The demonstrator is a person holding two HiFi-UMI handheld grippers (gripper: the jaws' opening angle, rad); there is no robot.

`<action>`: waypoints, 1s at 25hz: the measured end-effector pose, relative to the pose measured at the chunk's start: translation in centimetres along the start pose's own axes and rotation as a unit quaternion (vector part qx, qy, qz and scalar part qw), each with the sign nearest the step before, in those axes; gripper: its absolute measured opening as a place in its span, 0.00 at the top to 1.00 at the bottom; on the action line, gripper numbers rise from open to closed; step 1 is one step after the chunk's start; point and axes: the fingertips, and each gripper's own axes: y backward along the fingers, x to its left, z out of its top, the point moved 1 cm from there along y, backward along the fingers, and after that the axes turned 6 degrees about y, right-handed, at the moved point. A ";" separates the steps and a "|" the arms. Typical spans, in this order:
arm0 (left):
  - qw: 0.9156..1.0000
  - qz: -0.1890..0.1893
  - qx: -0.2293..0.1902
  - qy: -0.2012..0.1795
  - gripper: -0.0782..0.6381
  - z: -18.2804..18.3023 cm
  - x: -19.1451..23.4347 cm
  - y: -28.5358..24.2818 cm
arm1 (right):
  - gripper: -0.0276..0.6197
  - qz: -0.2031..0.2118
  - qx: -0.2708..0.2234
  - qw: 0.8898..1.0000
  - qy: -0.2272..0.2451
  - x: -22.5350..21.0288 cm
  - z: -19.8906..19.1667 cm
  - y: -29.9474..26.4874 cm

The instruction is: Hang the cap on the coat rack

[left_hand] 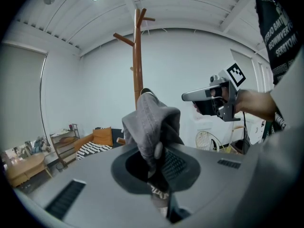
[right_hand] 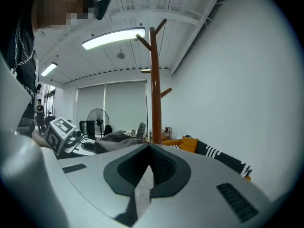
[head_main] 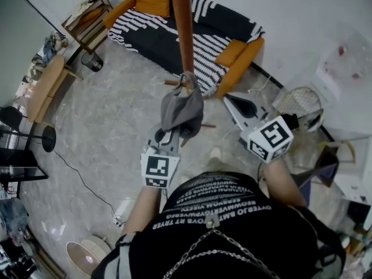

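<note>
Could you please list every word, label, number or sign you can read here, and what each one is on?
Nothing can be quoted with confidence.
The person's shirt: rows of white capitals, upside down, too distorted to read.
The cap: white lettering low by the jaws, too blurred to read.
The marker cubes: square patterns only, no words.

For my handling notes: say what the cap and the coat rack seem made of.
The cap looks like soft grey cloth, matte: it creases and droops limply. The coat rack is probably wood, smooth reddish-brown with slight sheen, with branch-like pegs.
</note>
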 end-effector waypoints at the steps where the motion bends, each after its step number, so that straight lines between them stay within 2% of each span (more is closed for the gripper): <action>1: 1.000 0.001 0.003 0.001 0.87 -0.3 -0.1 -0.4 | 0.97 0.001 0.001 1.000 0.000 -0.3 -0.2 0.1; 11: 0.999 0.011 0.027 0.017 0.87 -2.0 0.3 -2.9 | 0.97 0.014 0.009 1.000 -0.007 -2.0 -1.0 -0.8; 20: 0.998 0.016 0.061 0.031 0.87 -5.2 0.2 -4.5 | 0.97 0.028 0.011 1.000 -0.006 -2.5 -1.3 -1.8; 25: 0.997 0.009 0.078 0.027 0.87 -6.6 -0.4 -4.5 | 0.97 0.032 0.010 0.999 -0.005 -2.1 -1.2 -1.8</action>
